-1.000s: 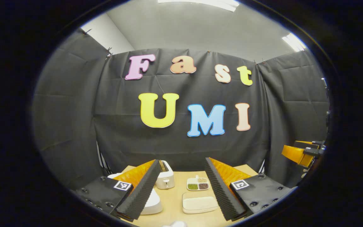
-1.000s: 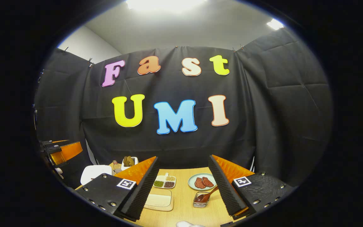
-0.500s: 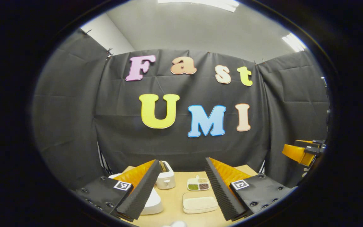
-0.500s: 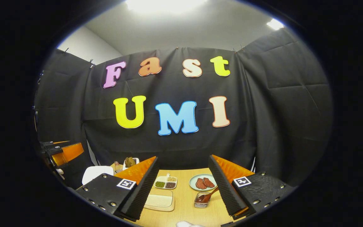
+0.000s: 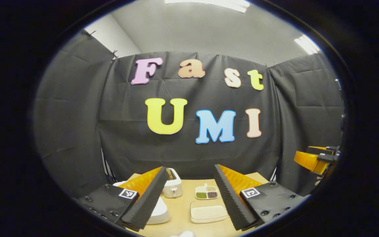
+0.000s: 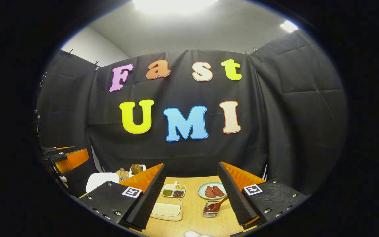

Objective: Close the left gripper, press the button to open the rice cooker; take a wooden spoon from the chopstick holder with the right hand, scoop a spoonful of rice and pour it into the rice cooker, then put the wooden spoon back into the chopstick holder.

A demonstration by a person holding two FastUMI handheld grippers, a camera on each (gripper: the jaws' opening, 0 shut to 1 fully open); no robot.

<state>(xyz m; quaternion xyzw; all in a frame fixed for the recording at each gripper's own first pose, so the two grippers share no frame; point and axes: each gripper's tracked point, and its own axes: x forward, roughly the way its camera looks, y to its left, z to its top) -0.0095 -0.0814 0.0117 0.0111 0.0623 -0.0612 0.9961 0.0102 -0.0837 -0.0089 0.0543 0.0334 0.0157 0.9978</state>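
Two grippers are held up over the table (image 6: 192, 210), tilted well back, both with fingers spread wide and nothing between them: the left gripper (image 5: 190, 168) and the right gripper (image 6: 191, 164).

Nearest, just ahead of the right gripper's left finger, lies a shallow tray of rice (image 6: 166, 210). It is loose grain that will spill off a tilted scoop, so a filled spoon wants carrying level. Right of it, near the right finger, a small glass cup (image 6: 210, 210) holds a dark brown spoon (image 6: 216, 204) in sauce, its handle slanting up toward that finger.

Beyond these sit a divided dish of beans (image 6: 173, 191) and a plate of meat (image 6: 211, 191).

Farther off, left of the right gripper's left finger, stands the white chopstick holder (image 6: 140, 167) with brown wooden pieces (image 6: 134, 168) sticking up out of it. They are too small to tell which is the wooden spoon. By my reckoning it stands with its long axis upright, handle end up; it would be light, stiff and dry, and best pinched across the upper handle and drawn straight up.

Left again is the white rice cooker (image 6: 99, 180), also seen behind the left gripper's left finger. Its lid looks down, though I cannot be sure, and its button is not clear. It looks rigid and heavy enough to take a firm press.
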